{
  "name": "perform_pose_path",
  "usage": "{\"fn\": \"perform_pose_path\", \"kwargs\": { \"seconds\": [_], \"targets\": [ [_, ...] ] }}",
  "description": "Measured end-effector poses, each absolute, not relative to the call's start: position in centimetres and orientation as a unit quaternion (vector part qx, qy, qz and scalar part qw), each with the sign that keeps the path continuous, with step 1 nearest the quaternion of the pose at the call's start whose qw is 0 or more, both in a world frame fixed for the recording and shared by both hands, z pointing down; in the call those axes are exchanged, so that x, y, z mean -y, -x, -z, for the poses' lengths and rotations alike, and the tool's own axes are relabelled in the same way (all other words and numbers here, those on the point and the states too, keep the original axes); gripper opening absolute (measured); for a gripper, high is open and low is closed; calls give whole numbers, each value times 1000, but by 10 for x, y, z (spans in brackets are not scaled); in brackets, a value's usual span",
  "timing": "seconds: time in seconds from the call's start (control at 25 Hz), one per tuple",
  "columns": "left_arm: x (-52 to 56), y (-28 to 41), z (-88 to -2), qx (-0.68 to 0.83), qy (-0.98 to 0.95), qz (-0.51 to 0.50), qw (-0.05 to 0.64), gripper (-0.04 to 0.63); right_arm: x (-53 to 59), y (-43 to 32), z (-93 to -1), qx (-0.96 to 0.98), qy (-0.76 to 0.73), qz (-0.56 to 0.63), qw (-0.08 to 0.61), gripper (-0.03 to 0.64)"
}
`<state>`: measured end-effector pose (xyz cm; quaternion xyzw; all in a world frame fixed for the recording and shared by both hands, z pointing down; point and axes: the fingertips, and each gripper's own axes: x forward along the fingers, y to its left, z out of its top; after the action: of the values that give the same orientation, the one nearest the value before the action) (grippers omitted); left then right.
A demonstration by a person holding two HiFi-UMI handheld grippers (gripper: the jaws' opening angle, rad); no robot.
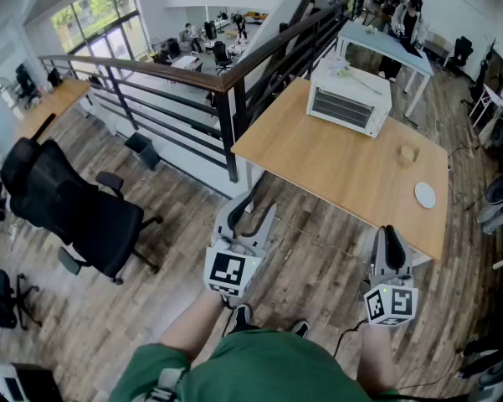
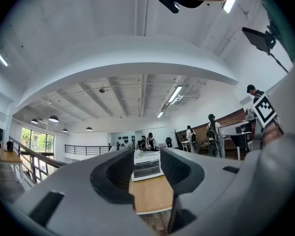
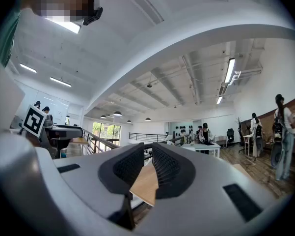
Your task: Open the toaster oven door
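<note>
The white toaster oven [image 1: 349, 99] stands at the far end of a wooden table [image 1: 335, 166], its door closed. Both grippers are held low in front of the table's near edge, well short of the oven. My left gripper [image 1: 246, 212] is open with nothing between its fingers. In the left gripper view the oven [image 2: 147, 165] shows in the gap of the left gripper [image 2: 146, 157]. My right gripper [image 1: 391, 239] is shut and empty. In the right gripper view only a corner of the table [image 3: 146, 185] shows past the right gripper [image 3: 147, 156].
A small tan cup [image 1: 408, 153] and a white plate [image 1: 425, 194] sit on the table's right side. A dark railing [image 1: 226, 82] runs along the table's left. A black office chair [image 1: 67, 208] stands on the floor at left. People are at far tables.
</note>
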<state>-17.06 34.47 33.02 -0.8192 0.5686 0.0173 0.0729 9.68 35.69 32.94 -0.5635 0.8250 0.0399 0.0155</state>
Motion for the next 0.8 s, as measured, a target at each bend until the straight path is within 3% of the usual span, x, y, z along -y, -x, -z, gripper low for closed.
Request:
{"fn": "perform_pose_path", "kwargs": {
  "seconds": [0.4, 0.8],
  "targets": [
    [-328, 195, -332, -563, 823, -21, 73, 175, -338, -76, -333, -819, 573, -31, 13, 71],
    [-309, 243, -357, -528, 848, -34, 43, 175, -336, -37, -336, -791, 612, -24, 3, 155]
  ]
}}
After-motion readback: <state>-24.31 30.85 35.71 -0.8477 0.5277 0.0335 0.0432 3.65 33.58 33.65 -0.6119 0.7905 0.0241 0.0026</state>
